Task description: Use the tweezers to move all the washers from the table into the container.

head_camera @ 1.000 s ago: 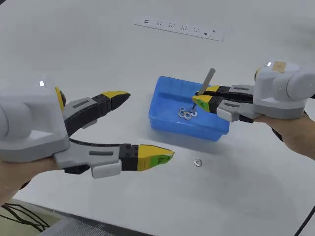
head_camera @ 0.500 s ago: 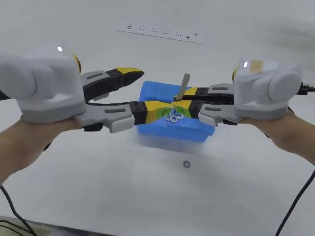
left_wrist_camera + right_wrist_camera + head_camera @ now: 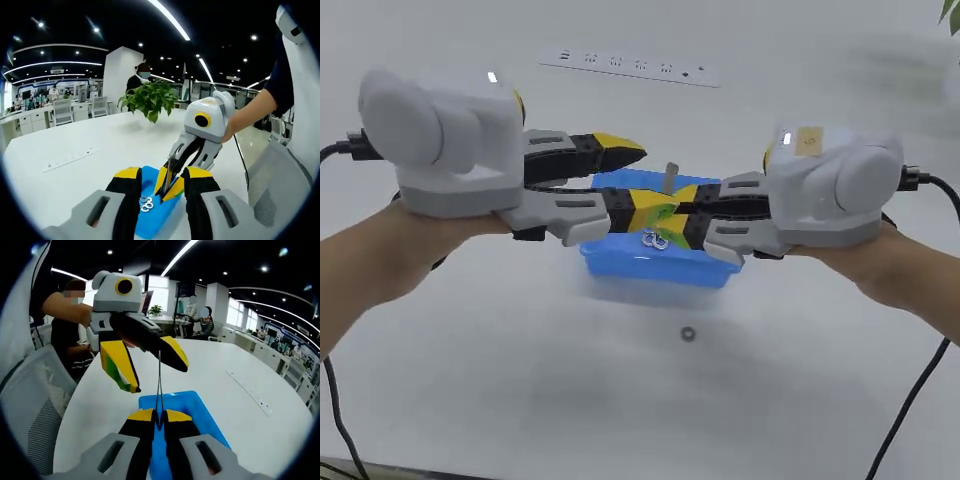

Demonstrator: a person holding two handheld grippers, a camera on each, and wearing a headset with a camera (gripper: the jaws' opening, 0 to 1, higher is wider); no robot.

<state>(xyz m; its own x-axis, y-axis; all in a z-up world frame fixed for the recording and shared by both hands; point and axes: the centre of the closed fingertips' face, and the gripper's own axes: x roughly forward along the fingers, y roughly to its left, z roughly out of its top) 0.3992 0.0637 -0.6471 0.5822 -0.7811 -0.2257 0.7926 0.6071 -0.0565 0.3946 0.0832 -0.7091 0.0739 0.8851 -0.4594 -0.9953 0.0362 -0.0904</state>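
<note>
The blue container (image 3: 620, 262) stands mid-table with several washers (image 3: 655, 240) inside. One washer (image 3: 688, 334) lies on the table in front of it. My right gripper (image 3: 678, 218) hovers over the container, shut on the grey tweezers (image 3: 670, 178), which stand up thin between its jaws (image 3: 159, 385). My left gripper (image 3: 648, 182) reaches in from the left, open, its yellow tips on either side of the tweezers (image 3: 167, 180). The left gripper (image 3: 160, 377) faces the right gripper's camera, and the right gripper (image 3: 172, 172) faces the left one over the container (image 3: 155, 210).
A white power strip (image 3: 630, 65) lies at the far side of the table. A green plant (image 3: 150, 100) stands on the table's far end, and a grey mesh chair (image 3: 35, 400) sits by its edge. People are in the room behind.
My left gripper has swung right and up from the table's left side to meet the right gripper over the container. The right gripper has kept its hold on the tweezers.
</note>
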